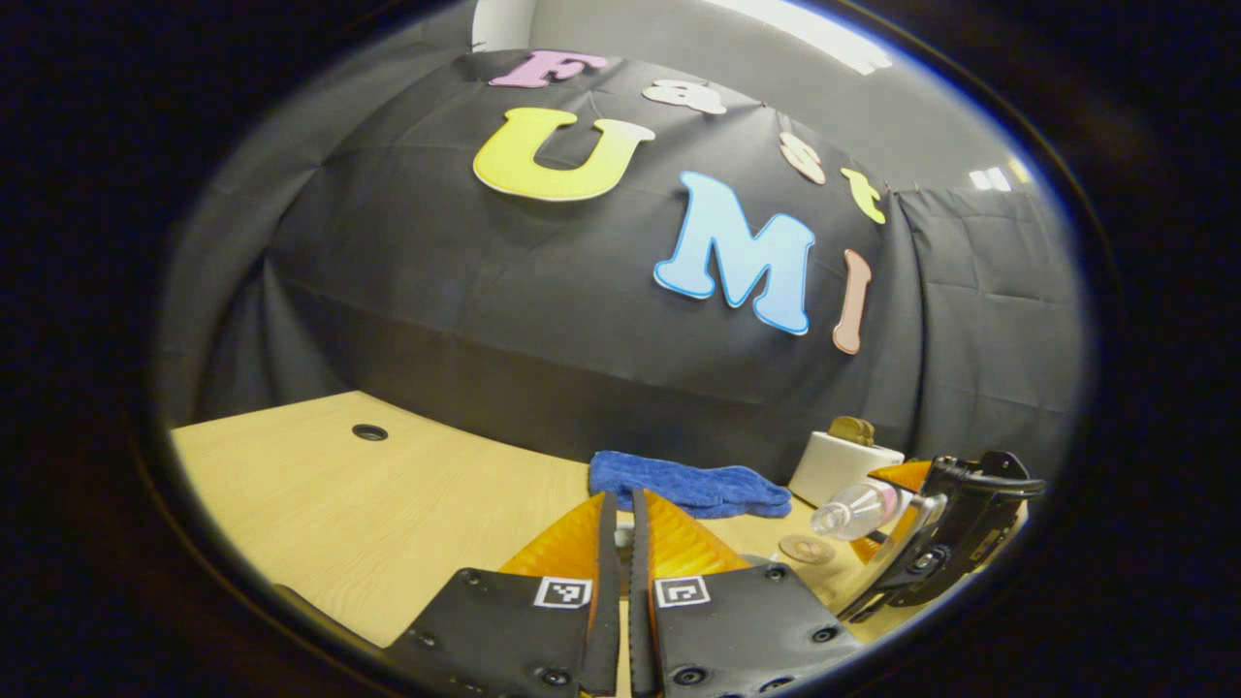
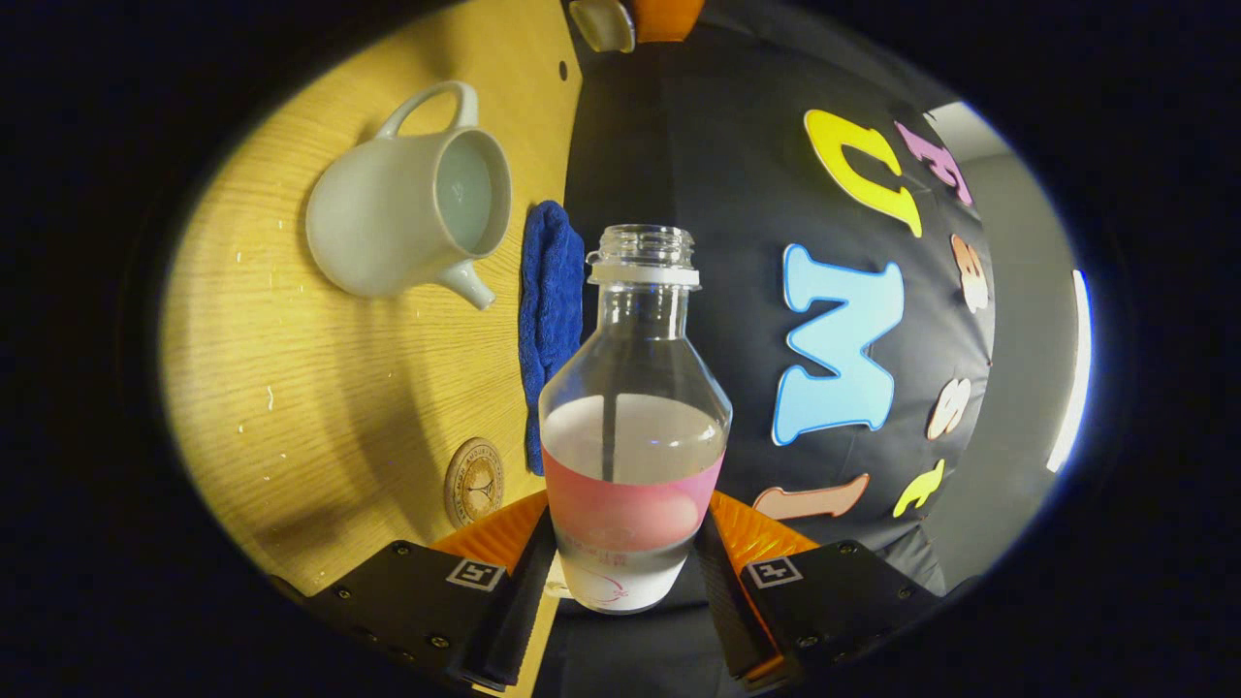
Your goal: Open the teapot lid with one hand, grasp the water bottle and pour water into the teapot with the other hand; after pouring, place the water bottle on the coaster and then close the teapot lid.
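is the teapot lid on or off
Off: the teapot mouth is uncovered, its inside visible, in the right gripper view.

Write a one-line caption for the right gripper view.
Right hand-held gripper holds the uncapped water bottle tipped sideways, near the open teapot, blue cloth and coaster.

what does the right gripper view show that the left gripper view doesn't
Right gripper view: the open mouth of the lidless white ceramic teapot, and the water level in the clear plastic bottle with pink label. Left gripper view: the right gripper from the side, and a round cable hole in the wooden table. Both: teapot, bottle, blue towel, round coaster.
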`<action>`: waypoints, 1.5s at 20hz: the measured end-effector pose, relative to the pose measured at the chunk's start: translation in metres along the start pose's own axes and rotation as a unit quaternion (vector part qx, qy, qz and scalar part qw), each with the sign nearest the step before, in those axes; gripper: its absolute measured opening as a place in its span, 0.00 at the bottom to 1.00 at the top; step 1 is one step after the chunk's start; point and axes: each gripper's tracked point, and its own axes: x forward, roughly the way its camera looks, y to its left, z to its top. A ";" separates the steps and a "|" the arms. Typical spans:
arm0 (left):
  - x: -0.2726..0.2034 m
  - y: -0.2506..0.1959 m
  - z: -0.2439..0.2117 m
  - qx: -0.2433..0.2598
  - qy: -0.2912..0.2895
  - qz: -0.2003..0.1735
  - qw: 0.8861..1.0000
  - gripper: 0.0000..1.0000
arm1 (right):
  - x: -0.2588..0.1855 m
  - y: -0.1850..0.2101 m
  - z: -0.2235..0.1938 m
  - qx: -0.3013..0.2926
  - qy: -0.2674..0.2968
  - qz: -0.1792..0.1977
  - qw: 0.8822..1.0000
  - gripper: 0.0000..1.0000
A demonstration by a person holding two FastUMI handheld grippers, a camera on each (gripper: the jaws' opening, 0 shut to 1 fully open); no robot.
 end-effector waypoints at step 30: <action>0.005 0.008 -0.008 -0.031 0.014 0.003 0.999 0.12 | 0.011 -0.070 0.061 -0.325 -0.086 -0.122 0.934 0.75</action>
